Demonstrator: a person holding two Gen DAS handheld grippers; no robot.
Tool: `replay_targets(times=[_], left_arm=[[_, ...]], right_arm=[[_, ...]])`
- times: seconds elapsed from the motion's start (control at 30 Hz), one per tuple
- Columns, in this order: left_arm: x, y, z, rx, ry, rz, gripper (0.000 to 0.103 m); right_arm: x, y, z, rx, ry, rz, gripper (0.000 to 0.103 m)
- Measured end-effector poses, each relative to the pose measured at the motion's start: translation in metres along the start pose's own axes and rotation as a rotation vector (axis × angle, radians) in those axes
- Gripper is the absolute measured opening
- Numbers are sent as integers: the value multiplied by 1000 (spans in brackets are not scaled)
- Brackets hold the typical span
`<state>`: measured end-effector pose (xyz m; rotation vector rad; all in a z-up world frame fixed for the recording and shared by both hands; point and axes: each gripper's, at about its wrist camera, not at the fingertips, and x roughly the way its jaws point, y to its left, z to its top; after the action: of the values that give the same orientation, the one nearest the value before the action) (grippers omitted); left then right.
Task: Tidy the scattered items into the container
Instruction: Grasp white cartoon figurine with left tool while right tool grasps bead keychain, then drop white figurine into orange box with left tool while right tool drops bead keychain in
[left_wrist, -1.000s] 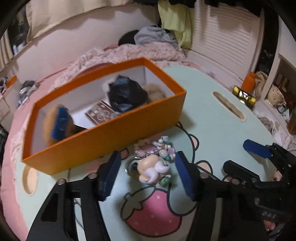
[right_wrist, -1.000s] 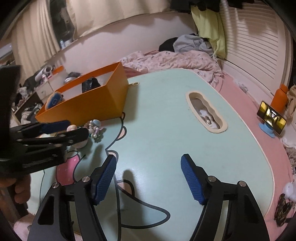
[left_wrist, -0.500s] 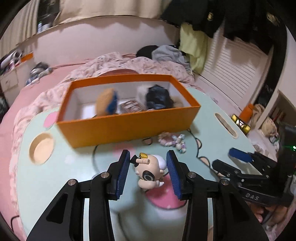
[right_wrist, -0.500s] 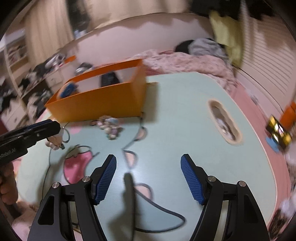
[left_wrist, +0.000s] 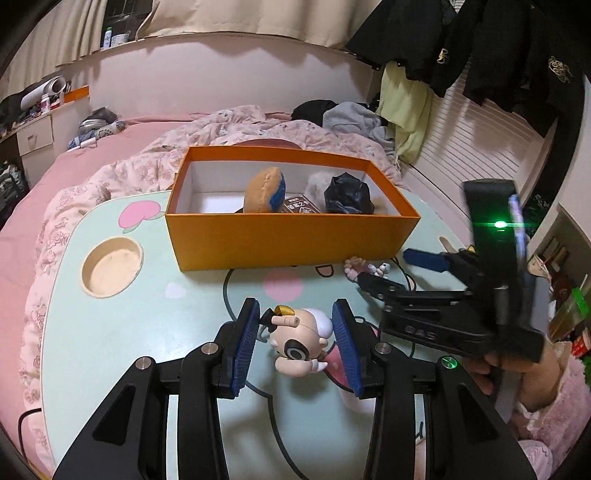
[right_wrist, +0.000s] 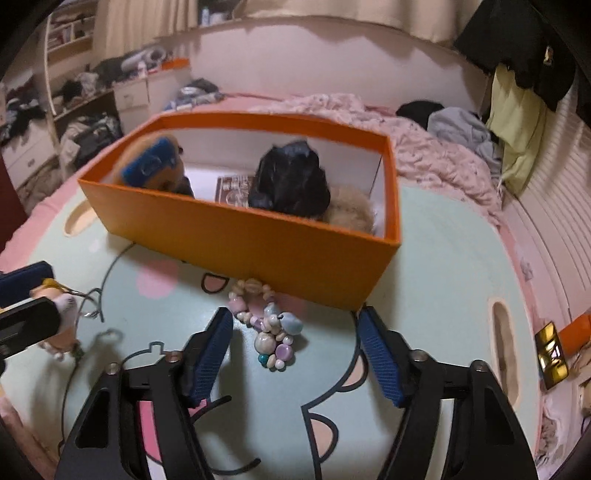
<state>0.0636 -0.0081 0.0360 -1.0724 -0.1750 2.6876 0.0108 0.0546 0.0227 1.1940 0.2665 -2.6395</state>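
Raised letters "DAS" on the black body of the right hand-held gripper (left_wrist: 384, 273), seen from the left wrist. White print on the dark booklet (left_wrist: 301, 205) inside the orange box (left_wrist: 288, 240), too small to read. Gold emblems on the black clothes (left_wrist: 517, 55) hanging at the upper right, not legible as words. Glowing yellow figures on a small display (right_wrist: 552, 354) at the far right, unreadable.

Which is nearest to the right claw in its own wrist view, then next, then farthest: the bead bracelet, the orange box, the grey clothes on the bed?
1. bead bracelet, between the right claw's closing fingers.
2. orange box, just behind it.
3. grey clothes, far right on the bed.
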Motion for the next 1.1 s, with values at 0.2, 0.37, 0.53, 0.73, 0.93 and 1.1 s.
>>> replay_targets(times=[0.2,0.37,0.53,0.73,0.93,1.1], left_arm=[[0,-1,0,0,0,3,42],[-3,-4,1,8,-6,4,42],[-8,-5,7,7,-20,-12,42],[-10,-7,27,19,-40,-22,42],[-6,-9,74,60,-67,-6,42],[13,-4,111,57,-77,18,42]], right_arm=[[-4,3,-8,-16,-16,43,19],[-18,4,-11,-20,-44,95,19],[-47,4,-7,-5,-93,164,19],[-69,-2,16,10,-149,189,19],[-76,-11,56,24,-202,164,19],[-67,-27,93,82,-208,173,19]])
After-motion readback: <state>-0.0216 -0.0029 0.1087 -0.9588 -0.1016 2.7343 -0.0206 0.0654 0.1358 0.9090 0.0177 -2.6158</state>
